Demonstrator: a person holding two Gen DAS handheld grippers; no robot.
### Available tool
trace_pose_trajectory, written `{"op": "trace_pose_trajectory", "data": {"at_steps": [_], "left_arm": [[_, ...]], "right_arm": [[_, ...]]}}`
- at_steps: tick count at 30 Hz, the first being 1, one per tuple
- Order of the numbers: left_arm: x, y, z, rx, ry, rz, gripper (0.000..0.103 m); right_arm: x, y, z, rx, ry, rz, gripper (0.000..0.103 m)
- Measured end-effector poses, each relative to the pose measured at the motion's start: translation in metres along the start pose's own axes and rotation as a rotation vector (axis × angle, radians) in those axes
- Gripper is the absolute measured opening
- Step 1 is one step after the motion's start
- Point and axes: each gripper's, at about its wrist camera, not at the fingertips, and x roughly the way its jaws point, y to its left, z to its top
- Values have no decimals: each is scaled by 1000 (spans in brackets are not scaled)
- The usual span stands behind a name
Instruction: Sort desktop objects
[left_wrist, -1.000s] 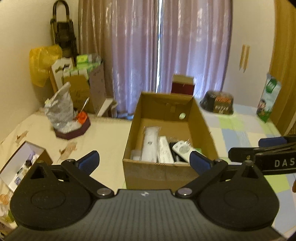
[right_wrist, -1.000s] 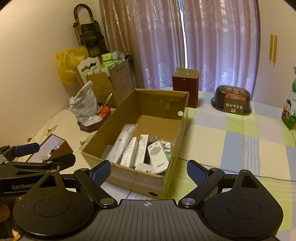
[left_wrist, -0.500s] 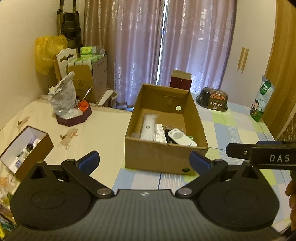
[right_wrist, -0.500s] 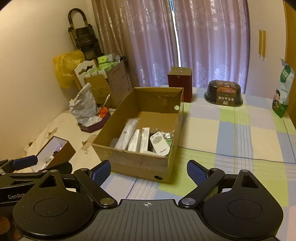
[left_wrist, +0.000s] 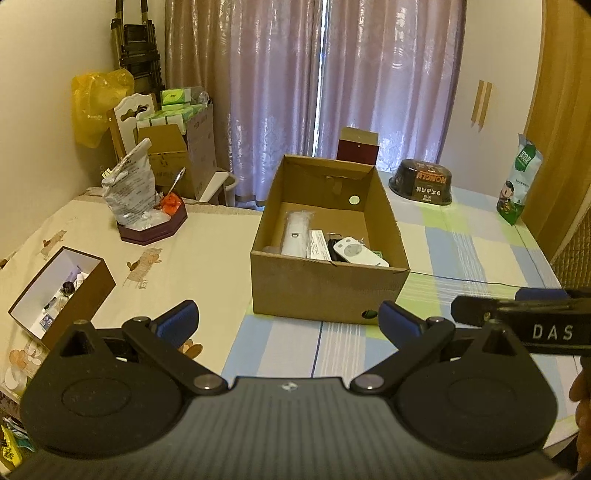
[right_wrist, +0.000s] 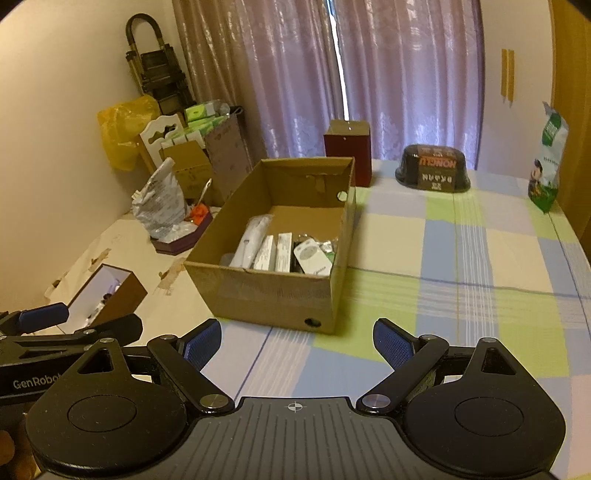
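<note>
Brown cardboard makes the big open box (left_wrist: 328, 291) in the middle of the bench (left_wrist: 461, 243). Inside it lie a white remote (left_wrist: 360, 252), a long white tube in a clear bag (left_wrist: 295, 236) and some small white packs (right_wrist: 275, 253), all close together at the near end. The left hand-held gripper (left_wrist: 288, 319) is released, its blue pads wide apart and holding nothing, a bit in front of the box. The right hand-held gripper (right_wrist: 297, 341) is released too, with nothing between its pads. To the left sits a small brown box with a white inside (left_wrist: 61, 291). Farther back is a dark red tray with a silver bag (left_wrist: 129, 188) in it. A black bowl (right_wrist: 432, 168) sits upside down near the curtain.
</note>
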Motion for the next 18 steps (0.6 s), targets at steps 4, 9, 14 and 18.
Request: {"op": "trace_pose_trajectory", "data": {"at_steps": [4,9,14,18], "left_arm": [[-2,-2,-2,17,9,16,102],[-4,-2,-5,48,7,43,102],[-3,0,-11,36,19,48,102],[-2,0,-16,32,37,55,102]], "right_arm": [[-2,1,-8,-1,16,2,92],[-6,2,-13,-3,20,1,92],[-9,2,-16,-3,17,0,92],[-9,0,-16,4,22,-2,92]]}}
